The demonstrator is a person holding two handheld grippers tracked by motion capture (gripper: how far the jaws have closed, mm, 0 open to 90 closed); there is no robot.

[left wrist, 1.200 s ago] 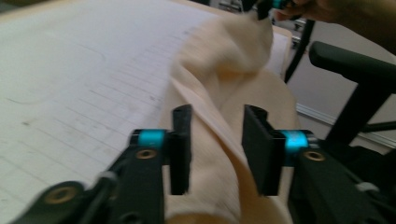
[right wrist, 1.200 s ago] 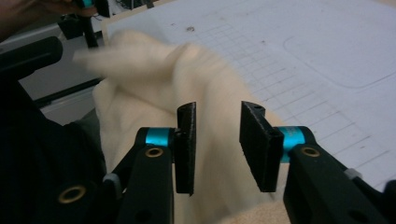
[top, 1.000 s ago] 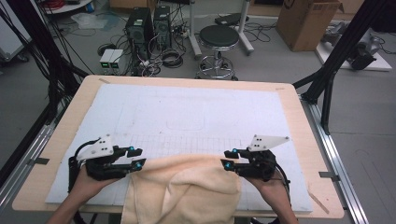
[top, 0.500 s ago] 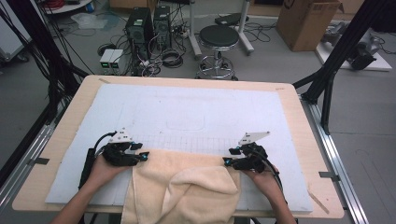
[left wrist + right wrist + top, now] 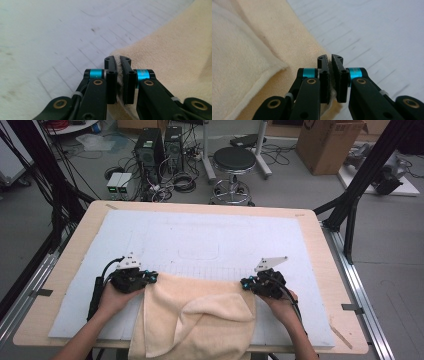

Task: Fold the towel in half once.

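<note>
From the high view, a cream towel [image 5: 195, 317] lies on the white mat [image 5: 210, 235] that covers the desk [image 5: 320, 245], at the middle of the desk's near edge, with its lower part hanging over that edge. One layer of the towel is folded over on top, so a curved flap crosses its middle. The left gripper [image 5: 150, 278] sits at the towel's far left corner and the right gripper [image 5: 245, 283] at its far right corner, each held in a hand that comes in from the near edge; the two grippers are well apart, with the towel's far edge running straight between them. Both pairs of jaws have just been closing, and cloth sits between them. In the left gripper view, the left gripper [image 5: 117, 61] has its black jaws drawn almost together, pinching the towel [image 5: 175, 50] at its corner, with a thin strip of cream cloth showing in the narrow gap; the bare mat [image 5: 50, 32] with its faint ruled lines spreads to the left. In the right gripper view, the right gripper [image 5: 330, 60] is likewise closed down on a corner of the towel [image 5: 262, 45], whose fuzzy edge shows between the pads, while a folded hem of the towel lies to the left and the mat [image 5: 374, 30] stretches away on the right.
</note>
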